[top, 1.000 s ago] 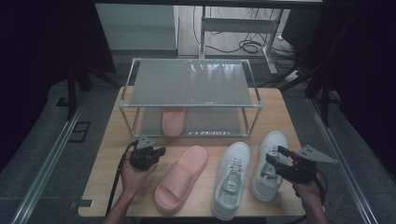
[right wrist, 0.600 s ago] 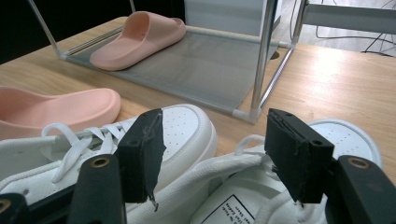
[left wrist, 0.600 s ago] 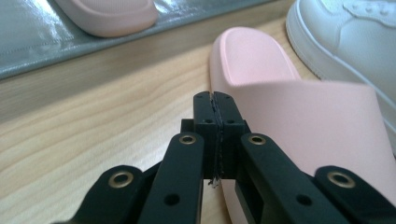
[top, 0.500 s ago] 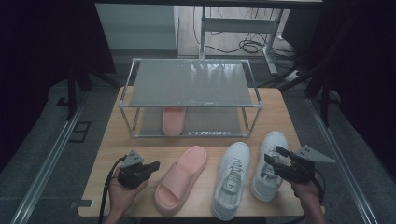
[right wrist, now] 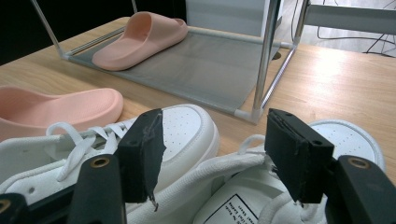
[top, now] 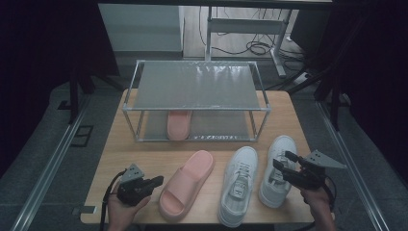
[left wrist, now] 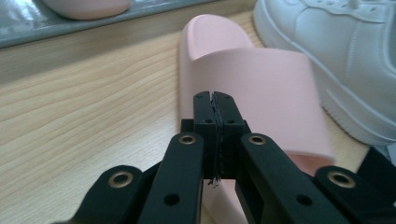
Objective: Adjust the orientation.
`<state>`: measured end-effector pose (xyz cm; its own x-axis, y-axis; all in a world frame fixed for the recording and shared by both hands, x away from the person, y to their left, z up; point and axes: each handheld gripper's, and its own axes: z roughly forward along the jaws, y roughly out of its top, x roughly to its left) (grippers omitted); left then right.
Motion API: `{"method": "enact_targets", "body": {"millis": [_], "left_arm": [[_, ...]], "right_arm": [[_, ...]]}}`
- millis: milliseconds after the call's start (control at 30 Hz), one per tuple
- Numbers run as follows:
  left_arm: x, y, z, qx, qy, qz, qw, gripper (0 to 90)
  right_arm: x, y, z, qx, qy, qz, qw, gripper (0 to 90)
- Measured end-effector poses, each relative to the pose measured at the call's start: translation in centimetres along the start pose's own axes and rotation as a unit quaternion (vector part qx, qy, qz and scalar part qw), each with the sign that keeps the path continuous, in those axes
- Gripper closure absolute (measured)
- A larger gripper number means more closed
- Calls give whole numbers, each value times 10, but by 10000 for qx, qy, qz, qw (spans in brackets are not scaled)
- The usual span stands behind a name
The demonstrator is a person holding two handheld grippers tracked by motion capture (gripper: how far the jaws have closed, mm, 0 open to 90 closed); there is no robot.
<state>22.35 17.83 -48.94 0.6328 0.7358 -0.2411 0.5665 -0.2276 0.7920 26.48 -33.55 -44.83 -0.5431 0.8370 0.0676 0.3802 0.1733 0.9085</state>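
Note:
A pink slide [top: 186, 183] lies on the wooden table, toe toward the rack. Just left of its heel end my left gripper [top: 159, 181] is shut with nothing in it; in the left gripper view its closed pads [left wrist: 215, 112] point at the slide's strap [left wrist: 261, 88]. Two white sneakers [top: 239, 184] [top: 277, 168] lie side by side to the right. My right gripper [top: 283, 160] stands open over the right sneaker's heel [right wrist: 243, 196]. A second pink slide [top: 178, 124] sits on the lower shelf of the rack [top: 197, 85].
The two-tier metal rack with grey shelves stands at the back middle of the table [top: 115, 149]. Its top shelf holds nothing. Bare wood lies left of the slide and right of the sneakers. Dark floor and cables lie beyond the table.
My left gripper has drawn back toward the near edge and to the left, and now points right at the slide. The right gripper has stayed over the sneaker.

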Motion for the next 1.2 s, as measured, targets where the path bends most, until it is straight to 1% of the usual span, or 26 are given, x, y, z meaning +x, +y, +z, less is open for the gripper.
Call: {"method": "enact_targets", "body": {"millis": [133, 233, 367, 500, 633, 700, 767, 833, 933, 1000, 1067, 1200], "left_arm": [[-9, 3, 3, 42, -147, 120, 9998, 895], [-13, 3, 5, 74, -222, 166, 9996, 896], [-18, 3, 8, 134, -283, 218, 9993, 897], [-21, 2, 10, 159, -340, 218, 9991, 897], [-32, 5, 12, 158, -430, 318, 9984, 897], [-39, 8, 14, 166, -489, 381, 9979, 897], [-46, 10, 21, 214, -572, 434, 9972, 897], [-55, 11, 29, 316, -656, 525, 9960, 898], [-64, 13, 39, 430, -748, 638, 9942, 899], [-72, 14, 47, 500, -832, 728, 9926, 898], [-75, 14, 53, 559, -879, 776, 9915, 899], [-77, 13, 58, 606, -851, 782, 9914, 899]], "right_arm": [[0, -1, 1, 3, -27, -7, 10000, 378], [2, 0, 1, -34, -25, -26, 10000, 378], [2, -1, 1, -15, -12, -28, 10000, 377], [1, -1, 0, 7, -9, -14, 10000, 377], [2, -1, 2, 26, -3, -23, 10000, 377], [3, -1, 3, 43, 14, -27, 10000, 376], [4, -1, 3, 45, 20, -35, 10000, 376], [4, -1, 3, 47, 29, -32, 10000, 376], [3, -1, 3, 35, 19, -32, 10000, 376], [3, -1, 2, 30, 17, -38, 10000, 376], [2, -1, 2, 31, 12, -25, 10000, 376], [2, -1, 1, 30, 12, -18, 10000, 376]]}}
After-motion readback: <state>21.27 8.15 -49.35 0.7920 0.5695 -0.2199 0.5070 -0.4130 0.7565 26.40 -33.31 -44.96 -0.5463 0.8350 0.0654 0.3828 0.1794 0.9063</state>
